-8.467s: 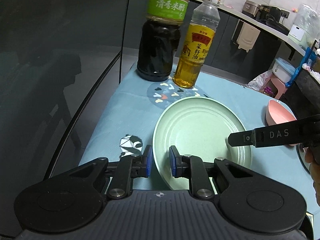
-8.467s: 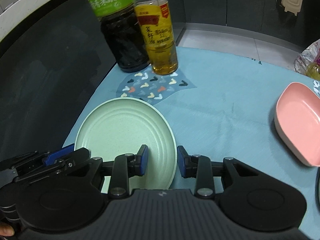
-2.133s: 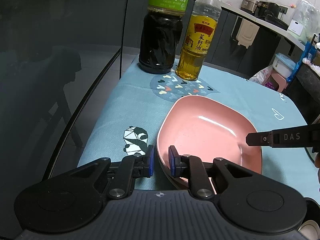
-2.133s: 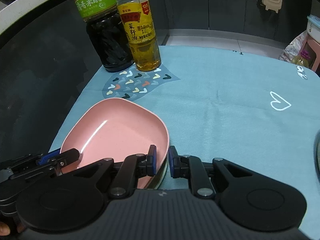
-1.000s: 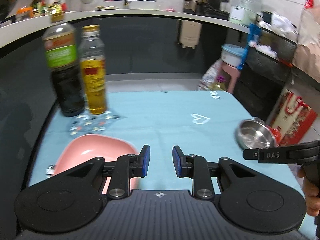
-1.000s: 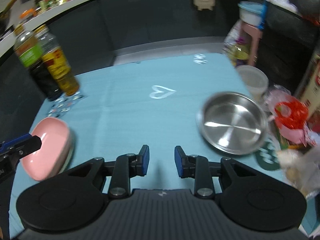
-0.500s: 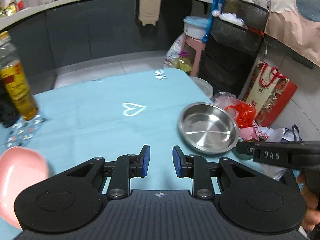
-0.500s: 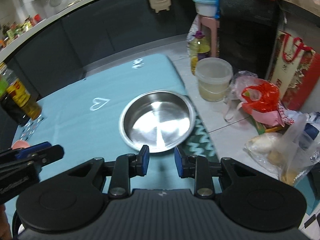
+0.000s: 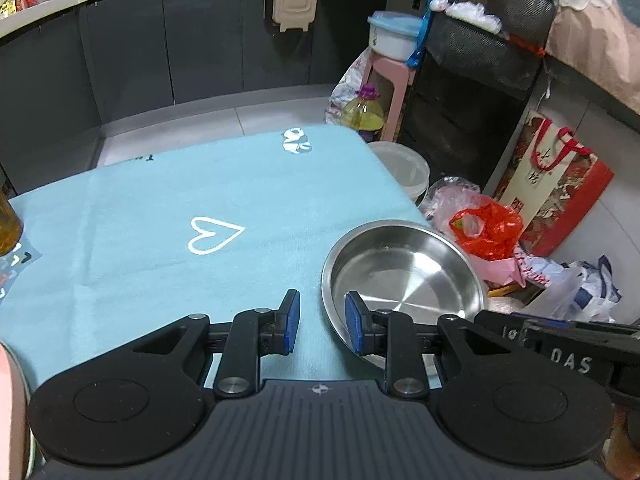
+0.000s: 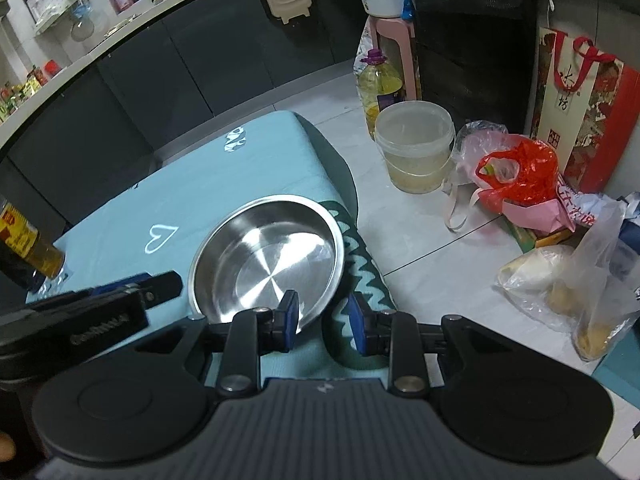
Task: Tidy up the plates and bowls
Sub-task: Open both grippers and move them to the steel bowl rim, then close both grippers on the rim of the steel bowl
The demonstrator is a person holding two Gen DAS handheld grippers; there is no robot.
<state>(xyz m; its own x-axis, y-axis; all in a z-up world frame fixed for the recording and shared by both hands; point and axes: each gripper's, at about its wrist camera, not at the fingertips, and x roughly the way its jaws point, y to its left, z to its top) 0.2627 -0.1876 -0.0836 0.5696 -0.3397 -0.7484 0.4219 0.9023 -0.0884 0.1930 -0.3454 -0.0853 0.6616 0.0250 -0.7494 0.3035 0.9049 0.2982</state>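
So there's a shiny stainless steel plate [image 9: 404, 276], round with a shallow raised rim, sitting right side up and empty on the light blue tablecloth [image 9: 160, 208]. In the left wrist view it's lower right of centre, close to the cloth's right edge; in the right wrist view it's around the middle of the frame, a bit left. At the far lower left edge of the left wrist view you can just catch a sliver of the pink dish [image 9: 10, 412], mostly cut off.
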